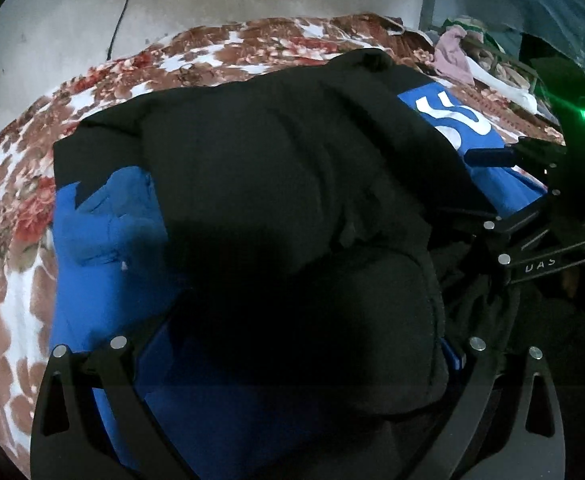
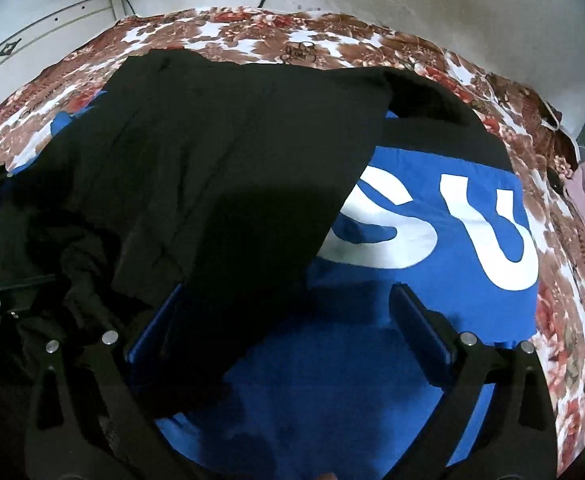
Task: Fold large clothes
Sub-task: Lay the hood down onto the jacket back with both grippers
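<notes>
Black gripper (image 1: 292, 364) wide, tilted over jacket (image 1: 252, 184)

Dim, heavy central shadow, fisheye-bent edges, green lens flare

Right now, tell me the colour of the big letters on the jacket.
White letters on a blue panel; clearest in the right wrist view.

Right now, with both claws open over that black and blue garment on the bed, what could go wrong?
1. The black sleeve lies loosely across the blue panel with white letters; closing the right gripper might catch only one layer, spoiling the fold.
2. Near the left gripper the black fabric is bunched and shadowed, so it may grab a lump rather than an edge.
</notes>
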